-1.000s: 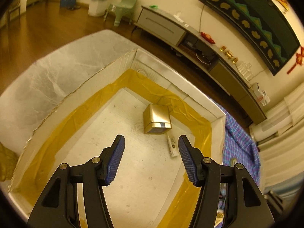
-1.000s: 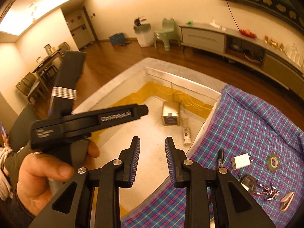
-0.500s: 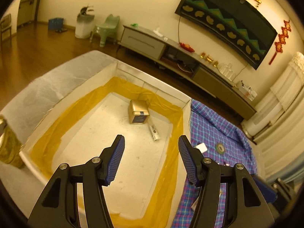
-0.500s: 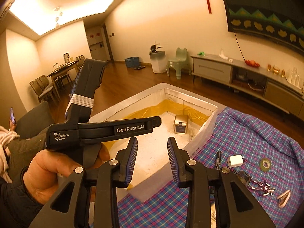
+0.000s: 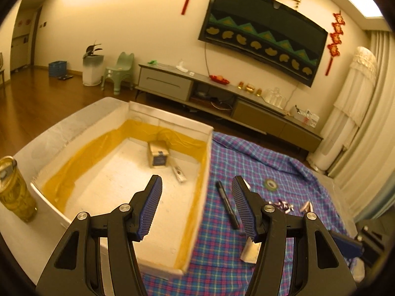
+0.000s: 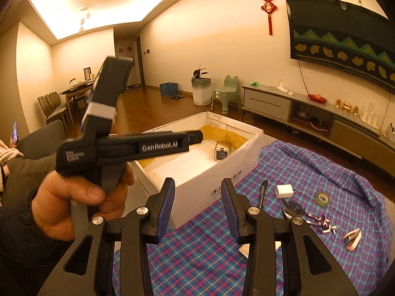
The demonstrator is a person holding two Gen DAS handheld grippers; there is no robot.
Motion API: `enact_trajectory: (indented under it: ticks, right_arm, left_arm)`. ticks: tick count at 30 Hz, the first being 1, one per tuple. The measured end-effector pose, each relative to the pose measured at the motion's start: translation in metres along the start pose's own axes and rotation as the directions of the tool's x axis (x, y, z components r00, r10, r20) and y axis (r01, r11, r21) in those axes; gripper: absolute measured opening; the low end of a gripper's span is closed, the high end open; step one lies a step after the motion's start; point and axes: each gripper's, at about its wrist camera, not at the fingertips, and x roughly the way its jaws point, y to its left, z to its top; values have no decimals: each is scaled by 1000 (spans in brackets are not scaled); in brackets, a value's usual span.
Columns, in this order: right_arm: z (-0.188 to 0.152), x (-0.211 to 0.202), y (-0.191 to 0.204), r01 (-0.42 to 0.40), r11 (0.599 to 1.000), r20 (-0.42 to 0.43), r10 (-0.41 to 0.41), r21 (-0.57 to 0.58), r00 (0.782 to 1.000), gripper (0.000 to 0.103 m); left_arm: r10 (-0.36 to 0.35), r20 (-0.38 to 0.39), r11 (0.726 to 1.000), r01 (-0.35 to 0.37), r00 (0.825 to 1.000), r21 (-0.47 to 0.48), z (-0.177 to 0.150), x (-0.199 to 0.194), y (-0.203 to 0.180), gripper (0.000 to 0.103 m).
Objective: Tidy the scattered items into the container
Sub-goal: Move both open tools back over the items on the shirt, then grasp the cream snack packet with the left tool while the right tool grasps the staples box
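The white foam box (image 5: 206,162) with yellow tape lining holds a gold cube (image 5: 158,154) and a small white stick (image 5: 179,172). My left gripper (image 5: 196,181) hangs open and empty above the box's right wall. On the plaid cloth (image 6: 308,167) lie a black marker (image 6: 262,193), a white charger (image 6: 284,191), a tape roll (image 6: 323,198), a round lens (image 6: 292,208), a small figurine (image 6: 321,222) and a clip (image 6: 353,239). My right gripper (image 6: 198,183) is opening with nothing between its jaws, above the cloth before the box's near corner (image 6: 205,187).
A person's hand (image 6: 74,197) holds the left gripper's body at the left of the right wrist view. A gold tumbler (image 5: 14,190) stands left of the box. A white card (image 6: 246,249) lies on the cloth under the right gripper. A TV cabinet (image 5: 222,98) lines the far wall.
Both grippers have drawn back from over the box toward the cloth, and the scattered items have come into the left view. The right jaws have spread wider. The left jaws stay open.
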Motion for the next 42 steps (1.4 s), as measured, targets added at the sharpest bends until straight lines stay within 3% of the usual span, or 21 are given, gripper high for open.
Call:
enact_trajectory:
  ticks: [11,17,21,25,29,34,38,42]
  right_arm:
    - [-42,-23,-35,16,988,38,-23,154,999,41]
    - [-51,-33,-64,59,965,33,-70,256,997,41]
    - [-56,-38,-76,102,953,19,-112,284,993,41]
    - [-62,-45,-89,168,936,-8,-174,308,985,50]
    - [-74,-56,-112,250,893,-64,-244,373,968,50]
    - [-103,-73,-152,384,797,-188,-335,466,923,55]
    - [-130,-79,-178,441,723,-273,-346,532,898,58]
    - [-143,-75,-184,466,700,-314,-346,541,884,58]
  left_arm:
    - [-50,-38,990,55,998,132,-25,6,-48,62]
    - [-112,-123,972,134,986,191,-41,21,-76,62]
    - [-109,-177,957,152,978,248,-56,32,-98,62]
    - [-119,-237,947,182,964,265,-69,45,-113,62]
    - [-97,-279,939,181,955,292,-84,61,-127,62]
    - [-77,-350,930,194,934,312,-105,82,-137,62]
    - [-38,-380,935,168,924,314,-117,101,-137,62]
    - [-36,-388,947,155,921,280,-118,110,-133,62]
